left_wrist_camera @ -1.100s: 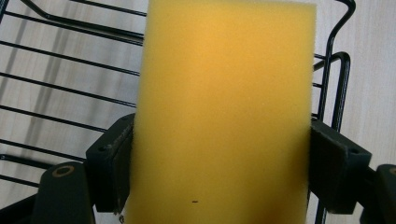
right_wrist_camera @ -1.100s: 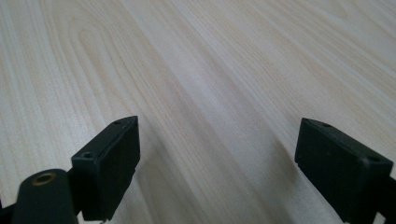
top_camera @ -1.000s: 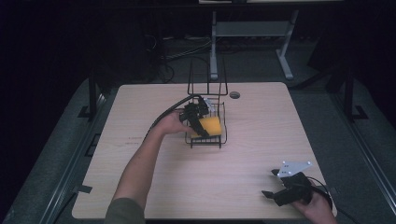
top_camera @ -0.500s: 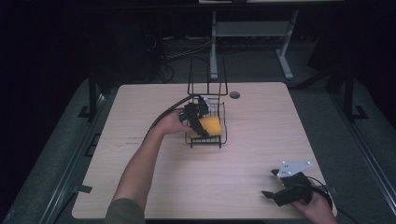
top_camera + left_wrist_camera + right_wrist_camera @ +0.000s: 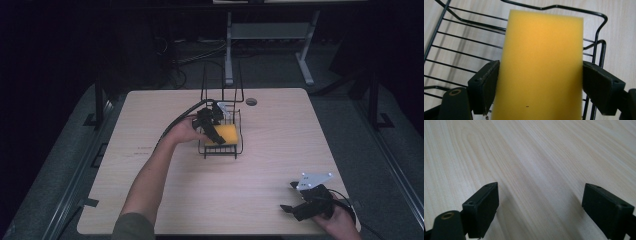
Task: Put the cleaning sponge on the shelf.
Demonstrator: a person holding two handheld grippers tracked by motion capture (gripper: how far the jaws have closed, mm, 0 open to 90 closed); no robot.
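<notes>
1. Sponge first: we see a yellow rectangular foam sponge point(image 5: 541, 67) between the two black jaws of the left gripper point(image 5: 540, 87), its long faces running away from the camera over the bars of a black wire basket point(image 5: 461, 53).
2. We judge the left gripper's jaws to be set wide, each pad lying against one side of the sponge, so the tongs have hold of it; the foam shows no visible pinching in the left gripper view.
3. From the high view, we place the sponge point(image 5: 226, 134) inside the wire basket point(image 5: 239, 131), toward its nearer half, with the left gripper point(image 5: 218, 134) reaching in from the basket's left side and the person's left hand point(image 5: 186, 129) behind it.
4. We note that the basket stands near the middle of a pale wooden rectangular table point(image 5: 280, 140), a little toward the far edge, with tall wire uprights rising at its back.
5. We see a small dark round disc point(image 5: 251, 102) set in the tabletop just beyond and to the right of the basket.
6. We find the right gripper point(image 5: 292, 200) well apart from the basket, at the table's near right corner, held low over the wood.
7. In the right gripper view, we see its jaws point(image 5: 540, 205) spread wide with bare wood grain point(image 5: 531, 157) between them; these tongs hold nothing.
</notes>
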